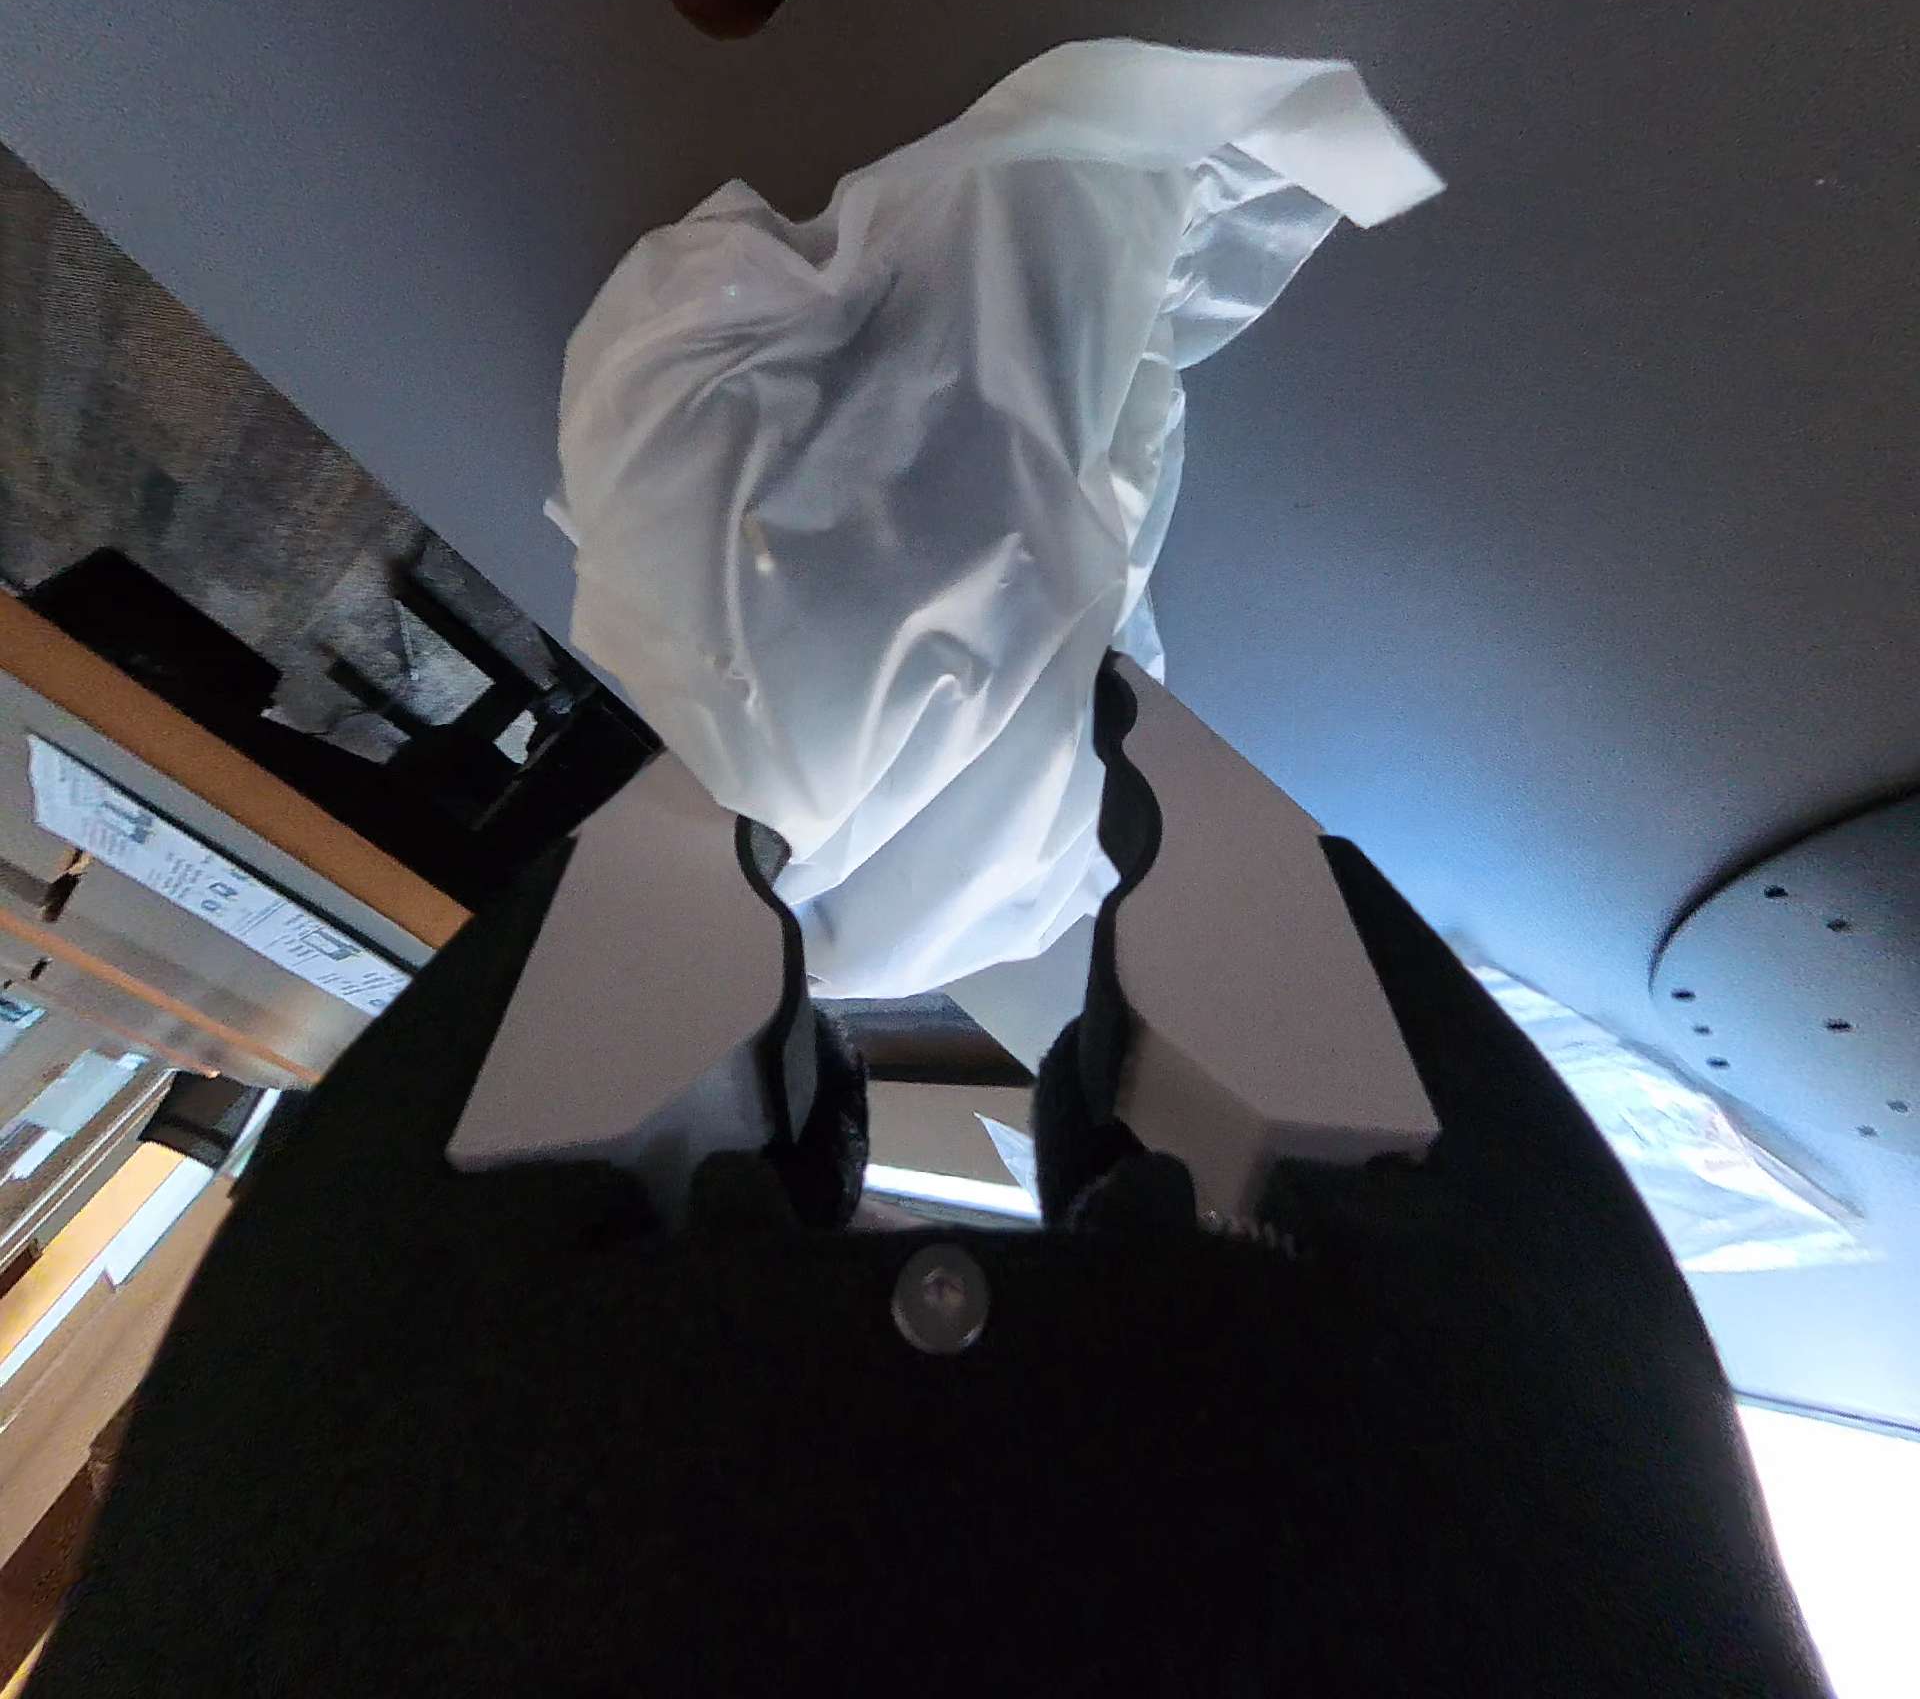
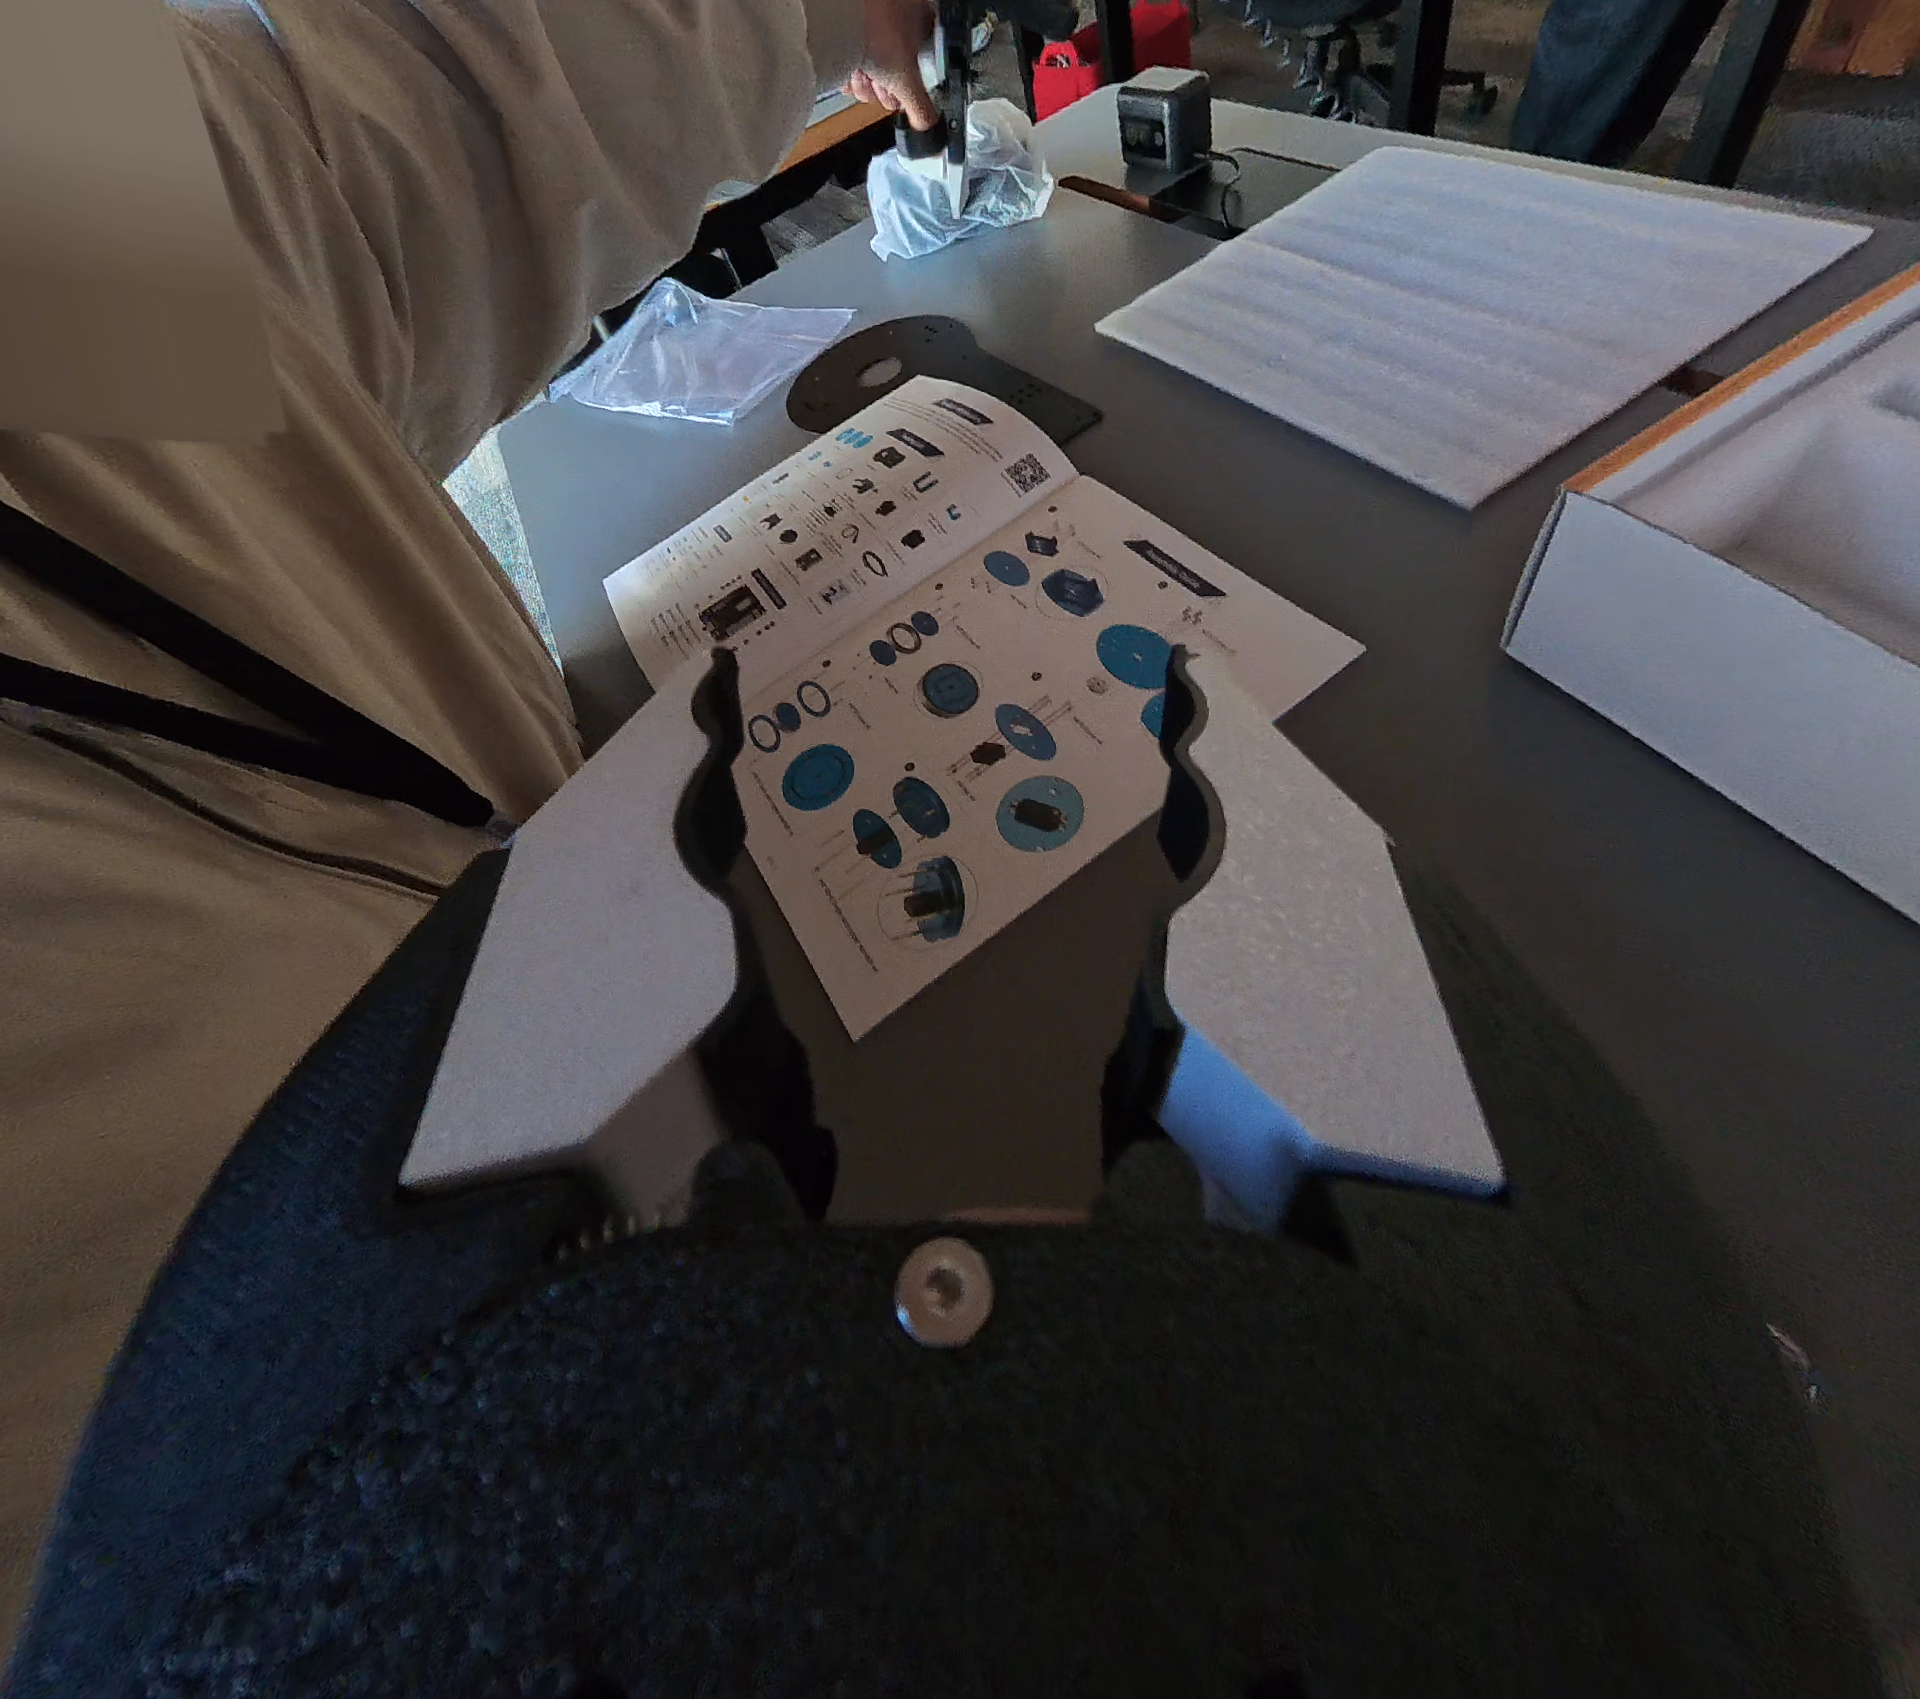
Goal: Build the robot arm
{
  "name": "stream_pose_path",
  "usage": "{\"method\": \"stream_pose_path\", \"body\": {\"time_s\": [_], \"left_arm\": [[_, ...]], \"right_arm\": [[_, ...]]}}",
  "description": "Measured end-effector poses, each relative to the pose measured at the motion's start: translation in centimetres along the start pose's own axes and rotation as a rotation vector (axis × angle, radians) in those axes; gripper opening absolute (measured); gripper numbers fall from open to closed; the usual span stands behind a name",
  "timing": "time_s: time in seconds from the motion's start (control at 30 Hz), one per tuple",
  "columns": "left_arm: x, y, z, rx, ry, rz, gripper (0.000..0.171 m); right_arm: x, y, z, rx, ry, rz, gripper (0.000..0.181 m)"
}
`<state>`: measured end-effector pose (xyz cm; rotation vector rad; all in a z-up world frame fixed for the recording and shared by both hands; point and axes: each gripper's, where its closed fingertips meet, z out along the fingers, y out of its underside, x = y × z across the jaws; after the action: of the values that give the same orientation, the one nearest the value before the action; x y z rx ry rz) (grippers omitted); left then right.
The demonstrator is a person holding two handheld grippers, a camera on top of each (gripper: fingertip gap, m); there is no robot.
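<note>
My left gripper [image 1: 935, 756] is shut on a crumpled white plastic bag [image 1: 883, 506] with something dark inside, over the grey table [image 1: 1558, 402]. The right wrist view shows the same gripper [image 2: 951, 163], held by a hand in a beige sleeve, pinching that bag [image 2: 956, 195] at the table's far left corner. My right gripper [image 2: 948, 673] is open and empty, hovering just above an open illustrated booklet [image 2: 935, 569] that lies flat on the table [image 2: 1455, 818].
A black perforated plate [image 2: 904, 382] lies beyond the booklet, and also shows in the left wrist view [image 1: 1818, 974]. An empty clear bag [image 2: 707, 350], a white foam sheet [image 2: 1475, 319], an open white box [image 2: 1714, 610] and a small grey cube device [image 2: 1162, 117] are also on the table. My hands' fingertips stand some 75 cm from each other.
</note>
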<state>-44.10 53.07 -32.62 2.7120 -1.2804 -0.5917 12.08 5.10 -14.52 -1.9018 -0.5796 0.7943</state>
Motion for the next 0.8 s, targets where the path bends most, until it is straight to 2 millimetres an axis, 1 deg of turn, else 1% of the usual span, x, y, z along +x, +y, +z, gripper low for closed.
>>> {"method": "stream_pose_path", "body": {"time_s": [0.07, 0.1, 0.13, 0.2, 0.23, 0.3, 0.37, 0.4, 0.43, 0.47, 0.5, 0.53, 0.57, 0.6, 0.63, 0.67, 0.7, 0.77, 0.8], "left_arm": [[-0.2, 0.0, 0.1, 0.027, -0.057, -0.01, 0.069], [-0.3, 0.1, -0.1, 0.045, -0.074, -0.018, 0.07], [-0.2, 0.2, -0.4, 0.069, -0.075, -0.03, 0.076], [0.1, 0.6, -1.4, 0.133, -0.06, -0.067, 0.085], [0.2, 0.7, -2.3, 0.186, -0.055, -0.086, 0.086], [0.7, 0.5, -5.0, 0.34, -0.021, -0.134, 0.086], [1.8, 0.3, -8.1, 0.516, 0.038, -0.176, 0.086], [2.6, 0.1, -10.0, 0.62, 0.063, -0.196, 0.086], [3.8, 0.0, -12.2, 0.737, 0.104, -0.219, 0.083], [5.5, -0.1, -14.6, 0.861, 0.161, -0.242, 0.081], [7.6, 0.0, -17.3, 0.998, 0.228, -0.259, 0.081], [10.1, 0.3, -20.1, 1.149, 0.299, -0.267, 0.08], [12.9, 0.9, -22.7, 1.299, 0.38, -0.273, 0.079], [16.0, 1.7, -24.9, 1.429, 0.476, -0.27, 0.079], [19.2, 2.7, -26.6, 1.534, 0.578, -0.255, 0.078], [22.2, 3.7, -27.9, 1.612, 0.671, -0.238, 0.079], [24.9, 4.6, -28.6, 1.66, 0.752, -0.23, 0.079], [29.5, 5.5, -28.8, 1.676, 0.864, -0.222, 0.078], [31.4, 5.6, -28.6, 1.669, 0.9, -0.217, 0.078]], "right_arm": [[0.3, 0.4, -0.3, -0.005, 0.005, -0.001, 0.08], [0.3, 0.4, -0.5, -0.002, 0.005, -0.002, 0.08], [0.4, 0.4, -0.8, 0.001, 0.005, -0.003, 0.08], [0.7, 0.4, -1.2, -0.006, 0.013, -0.008, 0.08], [1.1, 0.5, -1.4, -0.013, 0.026, -0.019, 0.08], [2.4, 0.4, -1.9, -0.024, 0.061, -0.033, 0.08], [4.0, -0.1, -2.2, -0.041, 0.084, -0.031, 0.08], [5.0, -0.4, -2.3, -0.053, 0.104, -0.04, 0.08], [6.2, -0.9, -2.3, -0.063, 0.13, -0.061, 0.078], [7.7, -1.4, -2.2, -0.079, 0.163, -0.086, 0.077], [9.4, -2.0, -2.0, -0.095, 0.199, -0.104, 0.075], [11.1, -2.7, -1.7, -0.111, 0.227, -0.113, 0.068], [13.0, -3.3, -1.3, -0.133, 0.25, -0.123, 0.062], [15.1, -3.7, -0.9, -0.163, 0.276, -0.133, 0.058], [17.5, -4.1, -0.3, -0.202, 0.304, -0.142, 0.056], [20.4, -4.3, 0.2, -0.263, 0.347, -0.16, 0.055], [23.5, -4.5, 0.6, -0.333, 0.396, -0.18, 0.054], [29.8, -5.1, 1.6, -0.461, 0.475, -0.223, 0.051], [32.5, -5.7, 2.3, -0.487, 0.48, -0.21, 0.047]]}}
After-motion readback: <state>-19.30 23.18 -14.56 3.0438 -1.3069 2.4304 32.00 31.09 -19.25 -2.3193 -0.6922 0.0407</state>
